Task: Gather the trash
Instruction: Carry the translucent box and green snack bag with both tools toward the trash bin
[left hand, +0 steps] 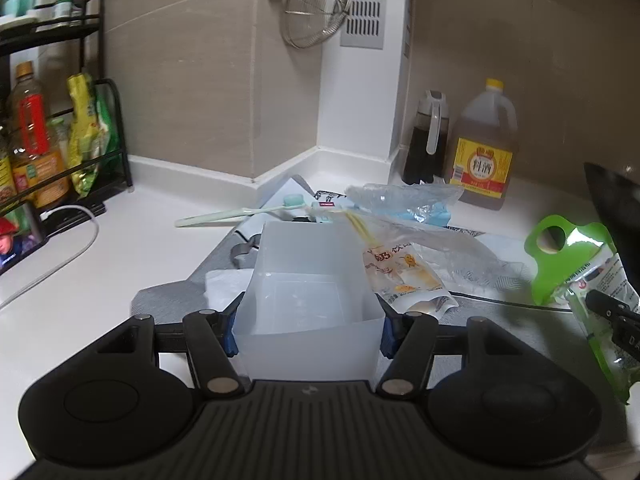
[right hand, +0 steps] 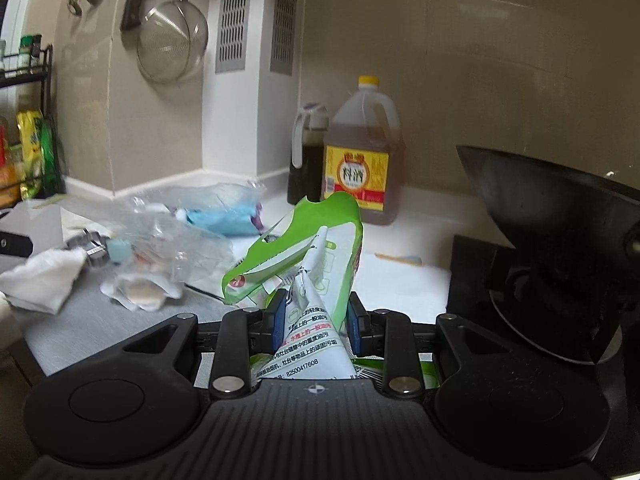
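Left tongs (left hand: 310, 330) are closed on the near end of a translucent plastic bin (left hand: 308, 280), blue pads pressed on both side walls. The bin sits upright, mouth open, nothing visible inside. It's thin-walled and light, so it'll likely flex if squeezed harder; gripping near the rim corner, as now, looks about right.

Right tongs (right hand: 316, 312) are clamped on a green-and-white wrapper (right hand: 316, 240), pinched across its crumpled middle w/ the torn green top flopping up and forward. It appears lifted off the bench (left hand: 120, 248). Wrapper is soft, glossy film — prob slippery and weightless, so a bunched section holds better than a flat edge. In the left view it hangs to the right of the bin, well apart from it.

Just past the bin on the bench: a printed snack pouch (left hand: 404, 280) touching the bin's right side, a white paper towel (right hand: 38, 280) on the left, and crinkled clear plastic bags (left hand: 404, 196) w/ something blue inside. All limp, light stuff — grab by a gathered fold. A pale green toothbrush (left hand: 236, 213) lies behind the bin; stiff, thin, take it mid-handle.

Farther back by the wall: a cooking wine jug (left hand: 482, 148) and a dark sauce bottle (left hand: 426, 140).
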Motion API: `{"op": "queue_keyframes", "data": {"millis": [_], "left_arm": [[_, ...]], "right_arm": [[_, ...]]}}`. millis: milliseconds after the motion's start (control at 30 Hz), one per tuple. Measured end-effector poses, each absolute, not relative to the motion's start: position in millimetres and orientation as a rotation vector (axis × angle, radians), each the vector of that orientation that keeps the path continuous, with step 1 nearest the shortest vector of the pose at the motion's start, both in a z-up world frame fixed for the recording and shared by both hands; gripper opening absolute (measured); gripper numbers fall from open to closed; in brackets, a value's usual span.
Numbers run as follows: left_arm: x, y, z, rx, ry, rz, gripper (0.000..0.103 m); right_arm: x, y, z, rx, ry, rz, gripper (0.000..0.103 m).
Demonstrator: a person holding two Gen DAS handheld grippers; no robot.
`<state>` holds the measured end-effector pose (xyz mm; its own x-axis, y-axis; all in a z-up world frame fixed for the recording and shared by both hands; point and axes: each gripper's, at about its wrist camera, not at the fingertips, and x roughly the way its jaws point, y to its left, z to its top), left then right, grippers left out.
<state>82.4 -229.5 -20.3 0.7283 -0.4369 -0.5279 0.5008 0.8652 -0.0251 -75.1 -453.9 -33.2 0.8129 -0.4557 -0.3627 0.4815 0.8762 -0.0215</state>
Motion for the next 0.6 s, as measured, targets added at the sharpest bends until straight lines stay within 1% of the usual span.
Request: {"op": "queue_keyframes", "data": {"millis": [167, 600], "left_arm": [[74, -205, -10, 0.092, 0.535, -0.508, 0.067], [56, -175, 1, 0.077, 0.502, -0.496, 0.067]], "right_arm": [[-83, -448, -22, 0.076, 0.313, -0.503, 0.032], [-98, -449, -14, 0.111, 0.287, -0.502, 0.032]]}}
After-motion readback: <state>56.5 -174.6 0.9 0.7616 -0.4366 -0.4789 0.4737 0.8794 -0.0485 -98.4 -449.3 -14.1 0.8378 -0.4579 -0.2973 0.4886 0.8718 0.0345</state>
